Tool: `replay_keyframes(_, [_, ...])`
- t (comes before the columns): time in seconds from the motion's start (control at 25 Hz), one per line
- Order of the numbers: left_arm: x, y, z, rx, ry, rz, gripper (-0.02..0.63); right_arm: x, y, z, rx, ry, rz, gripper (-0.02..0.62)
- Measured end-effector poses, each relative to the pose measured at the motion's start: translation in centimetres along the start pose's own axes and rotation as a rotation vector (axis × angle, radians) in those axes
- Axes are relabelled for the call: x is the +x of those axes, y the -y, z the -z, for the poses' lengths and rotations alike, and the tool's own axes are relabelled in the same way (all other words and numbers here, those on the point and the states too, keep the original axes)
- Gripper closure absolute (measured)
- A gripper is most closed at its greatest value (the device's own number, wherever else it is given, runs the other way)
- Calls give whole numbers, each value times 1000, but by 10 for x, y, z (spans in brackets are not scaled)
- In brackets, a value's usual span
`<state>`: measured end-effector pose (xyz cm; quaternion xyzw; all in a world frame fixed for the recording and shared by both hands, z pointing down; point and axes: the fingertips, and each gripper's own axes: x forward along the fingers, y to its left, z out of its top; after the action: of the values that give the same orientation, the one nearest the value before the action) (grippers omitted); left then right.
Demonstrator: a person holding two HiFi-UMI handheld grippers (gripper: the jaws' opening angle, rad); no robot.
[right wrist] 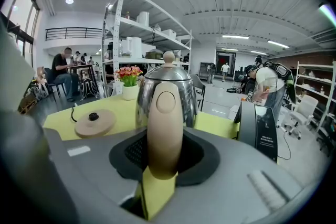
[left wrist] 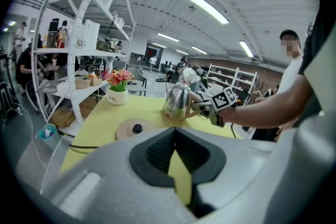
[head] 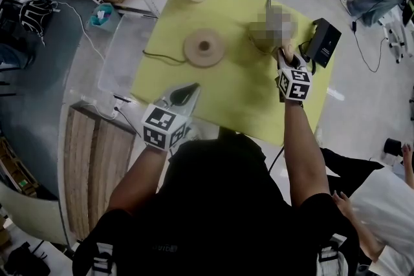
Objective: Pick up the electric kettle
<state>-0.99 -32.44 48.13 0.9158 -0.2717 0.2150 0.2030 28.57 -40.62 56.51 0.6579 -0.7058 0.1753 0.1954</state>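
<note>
The kettle (right wrist: 167, 93) stands upright on the far right part of the yellow tabletop (head: 236, 97), between its round base (head: 204, 46) and a black box (head: 323, 42), and apart from both. The right gripper (head: 283, 56) reaches in from the near side and is closed on the kettle's beige handle (right wrist: 164, 134), which stands upright between the two jaws and fills the gap. The left gripper (head: 189, 91) hovers over the near left edge of the tabletop, well apart from the kettle, its jaws together at the tips with nothing in them.
</note>
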Motion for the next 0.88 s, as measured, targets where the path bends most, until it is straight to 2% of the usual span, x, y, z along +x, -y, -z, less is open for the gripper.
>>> replay_keyframes(0.36, [-9,7,5,5,8,3,604,0,0,3,-2,-13,-4,502])
replay_keyframes(0.56, [-16,8,7,1,15,6,604,-1,-1,8,1,-58,-7,489])
replay_keyframes(0.88, [-28,8,8,-1,36,12,604,-24,0,12,8,-56,70,454])
